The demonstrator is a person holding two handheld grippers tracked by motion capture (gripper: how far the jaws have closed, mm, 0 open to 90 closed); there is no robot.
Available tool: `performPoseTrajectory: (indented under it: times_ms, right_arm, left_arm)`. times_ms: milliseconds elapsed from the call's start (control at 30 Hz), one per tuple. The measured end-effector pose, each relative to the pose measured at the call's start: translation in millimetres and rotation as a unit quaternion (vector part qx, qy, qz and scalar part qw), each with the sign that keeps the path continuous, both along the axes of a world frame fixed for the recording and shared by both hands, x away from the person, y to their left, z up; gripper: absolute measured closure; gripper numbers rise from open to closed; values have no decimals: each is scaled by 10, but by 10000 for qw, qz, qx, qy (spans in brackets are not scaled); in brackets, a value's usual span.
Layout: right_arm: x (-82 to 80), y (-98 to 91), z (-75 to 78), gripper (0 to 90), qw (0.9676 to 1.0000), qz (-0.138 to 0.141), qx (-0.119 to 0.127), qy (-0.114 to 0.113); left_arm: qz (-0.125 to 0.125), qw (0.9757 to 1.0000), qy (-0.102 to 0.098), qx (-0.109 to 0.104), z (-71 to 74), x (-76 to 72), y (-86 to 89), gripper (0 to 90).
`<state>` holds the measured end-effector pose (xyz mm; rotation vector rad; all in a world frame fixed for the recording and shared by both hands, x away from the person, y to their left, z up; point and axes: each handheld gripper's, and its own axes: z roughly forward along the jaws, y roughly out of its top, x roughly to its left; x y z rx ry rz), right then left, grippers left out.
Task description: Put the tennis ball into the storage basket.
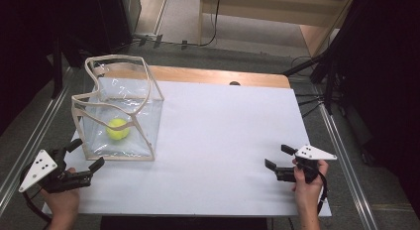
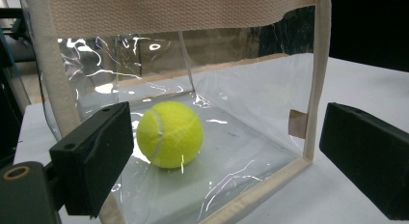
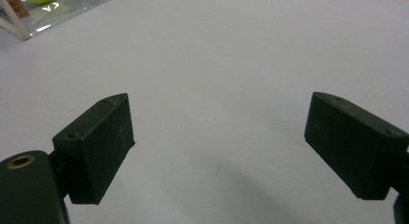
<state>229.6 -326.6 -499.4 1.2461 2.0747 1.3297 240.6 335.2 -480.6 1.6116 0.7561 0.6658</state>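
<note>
Black left gripper released, jaws wide, just beside clear bag | yellow tennis ball inside bag on white bench | right gripper released, empty, well apart.

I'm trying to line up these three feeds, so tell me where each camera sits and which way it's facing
High view: above the person's side, looking forward and down on the white table; both hands, left gripper, right gripper.
Left gripper view: rides that gripper, facing the clear bag and tennis ball; open jaws.
Right gripper view: on right gripper, facing bare table; open jaws.
Shared: all three show the bag and ball.
</note>
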Motion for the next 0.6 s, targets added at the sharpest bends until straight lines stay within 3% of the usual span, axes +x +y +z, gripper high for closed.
performPoseTrajectory:
  times_ms: [367,600]
  right_arm:
    - [-98,-238,-16,90,9980,-465,289,-308]
    - [-173,-276,-37,90,9957,-707,382,-460]
  left_arm:
    - [-1,10000,-9,-31,0,2,3,53]
    - [-3,10000,-6,-43,1,1,4,54]
